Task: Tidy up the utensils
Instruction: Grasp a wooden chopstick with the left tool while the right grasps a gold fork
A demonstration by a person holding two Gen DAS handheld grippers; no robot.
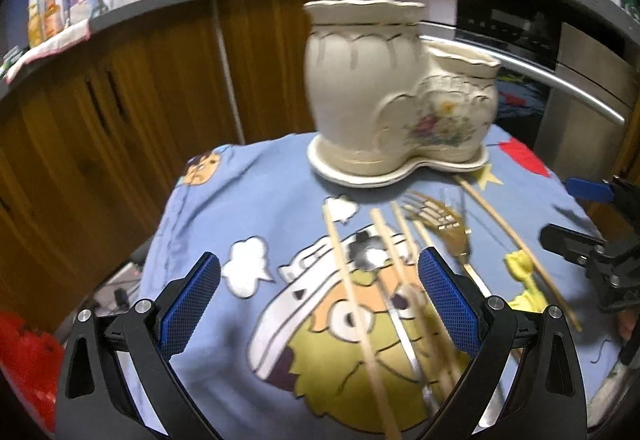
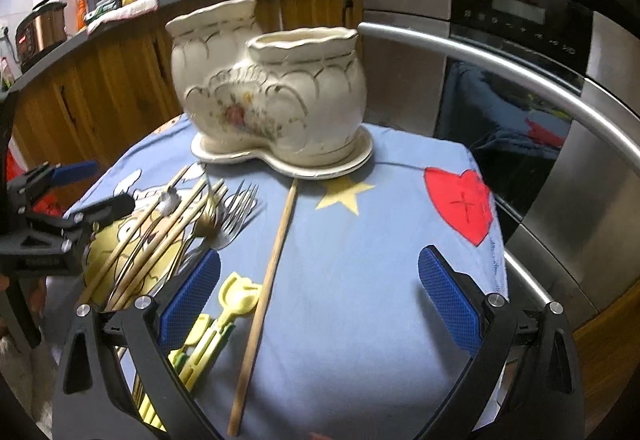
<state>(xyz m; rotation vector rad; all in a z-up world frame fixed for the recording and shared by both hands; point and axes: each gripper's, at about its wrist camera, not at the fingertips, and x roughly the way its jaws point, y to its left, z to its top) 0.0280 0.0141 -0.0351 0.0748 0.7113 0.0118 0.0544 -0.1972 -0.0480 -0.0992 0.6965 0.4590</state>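
A cream ceramic double-pot holder (image 1: 384, 95) (image 2: 272, 95) stands on a saucer at the far side of a small table covered by a blue cartoon cloth (image 1: 240, 207) (image 2: 360, 260). Several wooden chopsticks (image 1: 352, 292) (image 2: 160, 240) and metal forks (image 1: 444, 224) (image 2: 236, 211) lie in a loose pile in front of it. One chopstick (image 2: 268, 280) (image 1: 520, 248) lies apart. My left gripper (image 1: 320, 300) is open and empty, low over the pile. My right gripper (image 2: 320, 300) is open and empty above the cloth, right of the single chopstick.
Yellow-green plastic utensils (image 2: 216, 316) (image 1: 524, 280) lie on the cloth near the pile. Wooden cabinet doors (image 1: 120, 111) and a steel oven with a bar handle (image 2: 540, 87) stand close behind the table. The table's edges drop off on all sides.
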